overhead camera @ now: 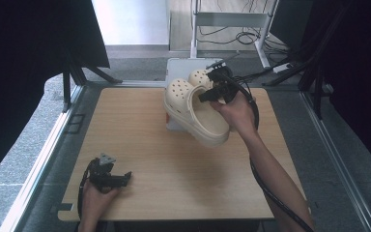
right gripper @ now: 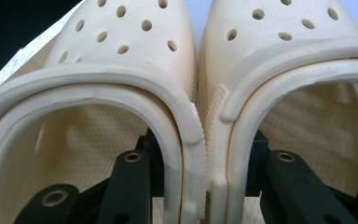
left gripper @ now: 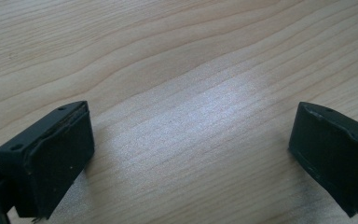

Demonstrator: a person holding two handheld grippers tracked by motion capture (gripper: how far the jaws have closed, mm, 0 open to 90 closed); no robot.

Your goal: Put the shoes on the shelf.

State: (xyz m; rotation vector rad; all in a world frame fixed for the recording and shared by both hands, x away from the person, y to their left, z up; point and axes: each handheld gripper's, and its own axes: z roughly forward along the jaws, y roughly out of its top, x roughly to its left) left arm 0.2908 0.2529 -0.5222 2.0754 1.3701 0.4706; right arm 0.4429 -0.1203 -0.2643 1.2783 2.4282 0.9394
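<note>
Upper centre of the high view: the right gripper (overhead camera: 207,94) is raised above the far edge of the wooden surface (overhead camera: 140,145), clamped on a pair of cream clogs (overhead camera: 195,108). Both clogs are off the surface, held side by side, perforated toes pointing toward the top of the frame and heels toward the person. A white box (overhead camera: 178,65) sits on the surface just behind and beneath them, partly hidden by the shoes.

Right gripper view: the two clogs (right gripper: 200,93) fill the frame, inner walls pressed together at centre. One black jaw reaches into the left clog's opening, the other into the right clog's opening — the touching inner walls are pinched between them. Jaws clenched on the pair; grip looks firm, no gap between the shoe walls.

Lower left of the high view: the left gripper (overhead camera: 125,178) lies low at the near-left part of the surface, the person's hand (overhead camera: 94,200) wrapped around its body, a grey three-cornered plate on top.

Left gripper view: its jaws stand wide apart — released, with bare wood grain (left gripper: 191,93) between them. Jaw pads are close to the surface, pointing down at it.

A cable (overhead camera: 270,193) trails from the right gripper along the forearm to the bottom right of the frame.
</note>
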